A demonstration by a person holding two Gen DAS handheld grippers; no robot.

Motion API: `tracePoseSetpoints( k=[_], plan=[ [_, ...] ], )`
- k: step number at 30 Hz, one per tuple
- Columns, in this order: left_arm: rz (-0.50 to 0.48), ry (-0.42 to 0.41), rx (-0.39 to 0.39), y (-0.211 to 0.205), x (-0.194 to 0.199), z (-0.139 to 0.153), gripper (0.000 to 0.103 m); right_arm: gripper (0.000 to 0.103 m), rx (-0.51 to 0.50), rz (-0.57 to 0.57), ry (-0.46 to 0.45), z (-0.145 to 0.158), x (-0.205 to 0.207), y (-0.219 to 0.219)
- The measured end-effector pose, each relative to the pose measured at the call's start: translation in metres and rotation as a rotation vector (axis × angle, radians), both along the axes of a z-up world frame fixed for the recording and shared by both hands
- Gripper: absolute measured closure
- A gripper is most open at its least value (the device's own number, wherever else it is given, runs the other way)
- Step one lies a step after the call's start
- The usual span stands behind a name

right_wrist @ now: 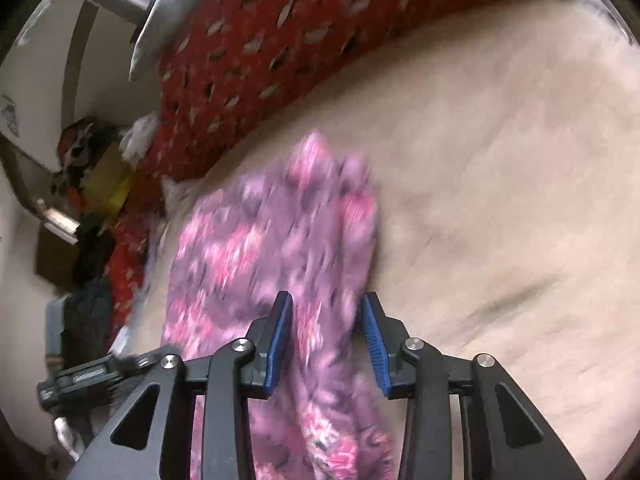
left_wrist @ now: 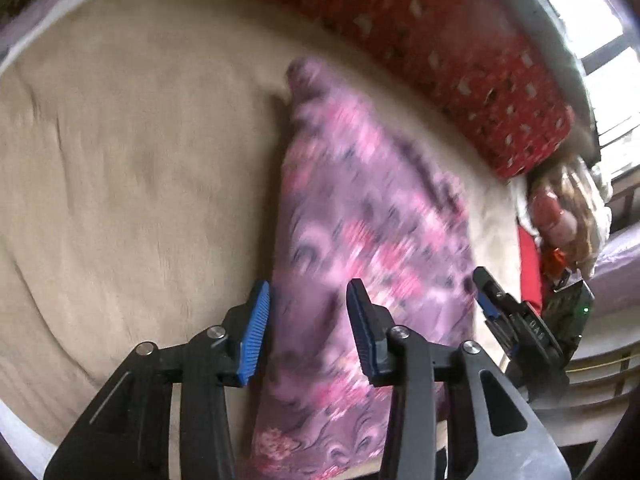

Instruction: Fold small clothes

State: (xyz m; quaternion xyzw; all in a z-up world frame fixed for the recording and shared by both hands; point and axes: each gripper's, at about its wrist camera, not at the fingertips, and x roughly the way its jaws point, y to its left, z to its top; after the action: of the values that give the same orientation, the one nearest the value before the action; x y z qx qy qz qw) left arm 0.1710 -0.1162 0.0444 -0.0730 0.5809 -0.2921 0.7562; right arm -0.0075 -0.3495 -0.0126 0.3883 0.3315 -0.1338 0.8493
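Note:
A small pink and purple patterned garment (left_wrist: 360,248) lies on the beige bed sheet (left_wrist: 132,184), blurred by motion. My left gripper (left_wrist: 308,304) is open above the garment's near left edge, with cloth between its blue pads but not pinched. My right gripper (right_wrist: 326,312) is open over the same garment (right_wrist: 272,248), near its right edge. The right gripper also shows in the left wrist view (left_wrist: 486,292) at the garment's right side. The left gripper shows at the lower left of the right wrist view (right_wrist: 100,372).
A red blanket with pale specks (left_wrist: 460,52) runs along the far side of the bed. A pile of clothes and objects (left_wrist: 568,208) sits at the bed's end by a window. Clutter (right_wrist: 92,184) stands beside the bed.

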Motion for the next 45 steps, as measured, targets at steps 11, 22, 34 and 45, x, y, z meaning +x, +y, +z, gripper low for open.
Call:
tracePoseSetpoints(
  k=[11,22,34,45],
  plan=[
    [-0.1,-0.195,0.244,-0.09,0.038,-0.027,0.062,0.077,-0.228,0.171,0.129,-0.009,0.084,0.004],
    [-0.119,-0.223,0.209,-0.048,-0.014,-0.002,0.049,0.078,-0.127,0.274,-0.065,0.025,0.017,0.02],
    [-0.08,-0.214,0.304,-0.02,-0.081,-0.026,0.042,0.068,-0.171,0.293,0.066,0.008,-0.043,0.068],
    [-0.048,-0.209,0.361,-0.014,-0.117,-0.051,0.034,0.056,-0.253,0.314,0.236,-0.012,-0.067,0.088]
  ],
)
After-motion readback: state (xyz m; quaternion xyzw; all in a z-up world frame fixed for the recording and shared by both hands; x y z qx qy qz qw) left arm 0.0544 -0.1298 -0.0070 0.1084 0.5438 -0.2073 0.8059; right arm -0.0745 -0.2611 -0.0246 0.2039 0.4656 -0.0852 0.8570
